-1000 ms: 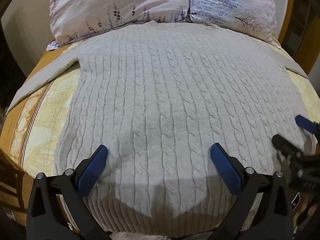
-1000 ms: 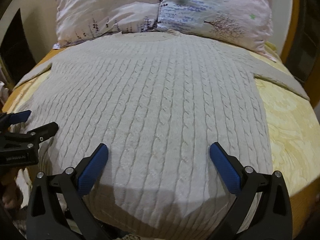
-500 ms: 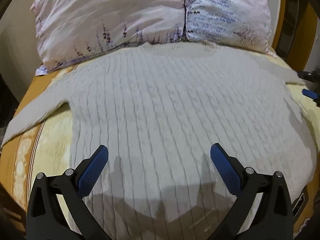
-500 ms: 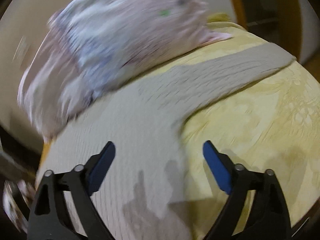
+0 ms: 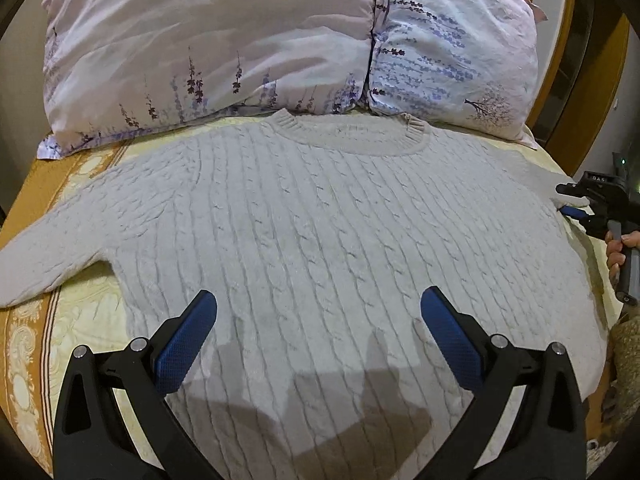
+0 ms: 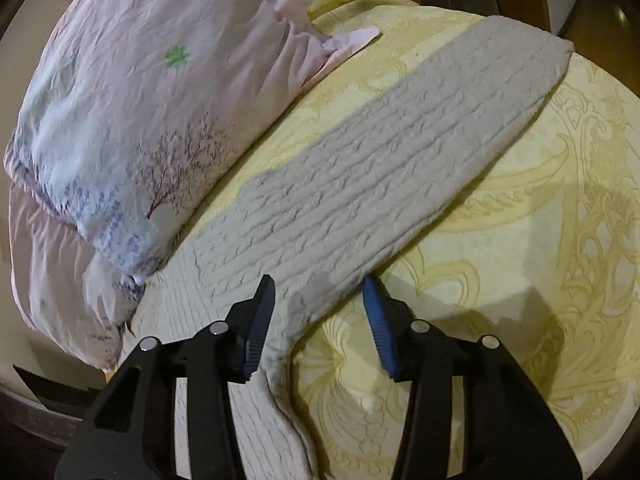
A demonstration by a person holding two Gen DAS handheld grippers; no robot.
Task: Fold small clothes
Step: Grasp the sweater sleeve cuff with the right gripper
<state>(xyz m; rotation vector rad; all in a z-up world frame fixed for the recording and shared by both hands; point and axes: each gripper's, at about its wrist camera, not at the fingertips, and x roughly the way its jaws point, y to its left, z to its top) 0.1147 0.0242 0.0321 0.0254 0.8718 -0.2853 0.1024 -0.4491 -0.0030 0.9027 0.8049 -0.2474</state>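
A light grey cable-knit sweater [image 5: 320, 220] lies flat on the bed, collar toward the pillows and both sleeves spread out. My left gripper [image 5: 318, 312] hovers open over its lower body with nothing between the pads. My right gripper [image 6: 318, 304] is at the base of the right sleeve [image 6: 400, 168], near the armpit. Its jaws are closing with the sleeve's fabric between them, and the pads do not clearly press on it. In the left wrist view the right gripper [image 5: 570, 201] shows at the sweater's right edge, with a person's hand [image 5: 620, 248] on its handle.
Two floral pillows [image 5: 208, 40] [image 5: 452, 48] lie at the head of the bed, just beyond the collar. A yellow patterned bedcover [image 6: 520, 300] spreads right of the sleeve. A wooden bed frame [image 5: 580, 80] stands at the far right.
The right gripper swung from the sweater's hem to the right sleeve's base, rolled, and narrowed its jaws. The left gripper moved up the sweater toward the collar.
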